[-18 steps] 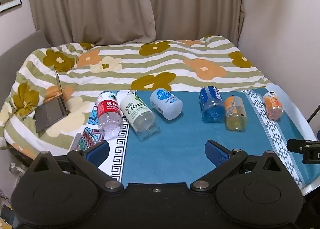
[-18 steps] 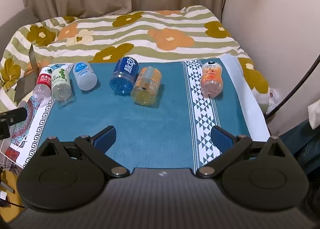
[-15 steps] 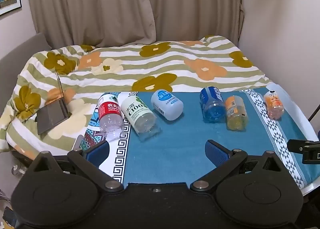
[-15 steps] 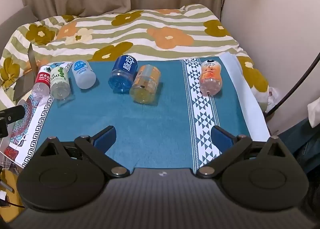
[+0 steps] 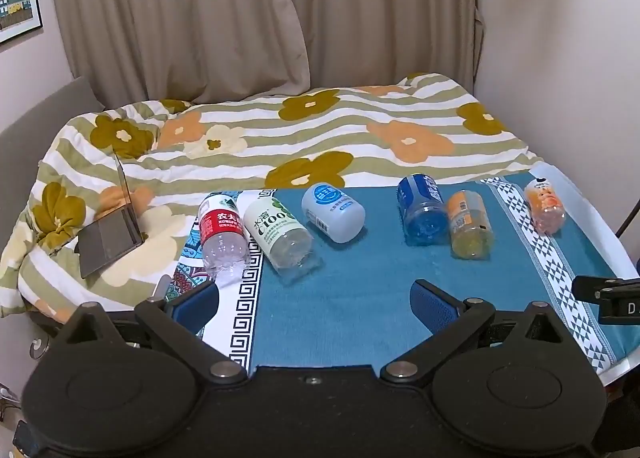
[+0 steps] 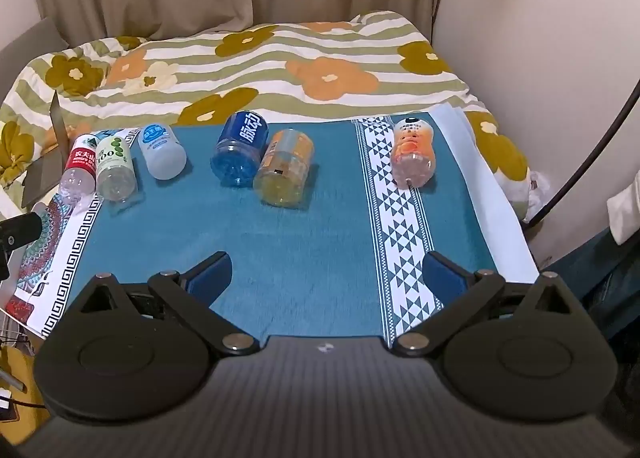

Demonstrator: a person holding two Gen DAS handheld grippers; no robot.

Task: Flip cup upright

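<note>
Several bottles lie on their sides on a teal cloth (image 5: 360,290) on a bed: a red-labelled clear one (image 5: 222,230), a green-and-white one (image 5: 280,234), a pale blue one (image 5: 332,212), a dark blue one (image 5: 420,210), a yellow one (image 5: 468,224) and an orange one (image 5: 544,204). They also show in the right wrist view, the dark blue one (image 6: 240,150), the yellow one (image 6: 286,168) and the orange one (image 6: 412,152) among them. My left gripper (image 5: 316,300) is open and empty, short of the bottles. My right gripper (image 6: 326,272) is open and empty, short of the yellow bottle.
A flowered striped duvet (image 5: 320,130) covers the bed behind the cloth. An open laptop (image 5: 112,226) lies at the left. Curtains (image 5: 240,18) hang at the back and a wall (image 6: 540,18) stands at the right. The right gripper's edge (image 5: 608,294) shows at the right.
Both views have shifted slightly, the bottles now sitting a little lower in the left wrist view. Both grippers stay open and the bottles have not moved.
</note>
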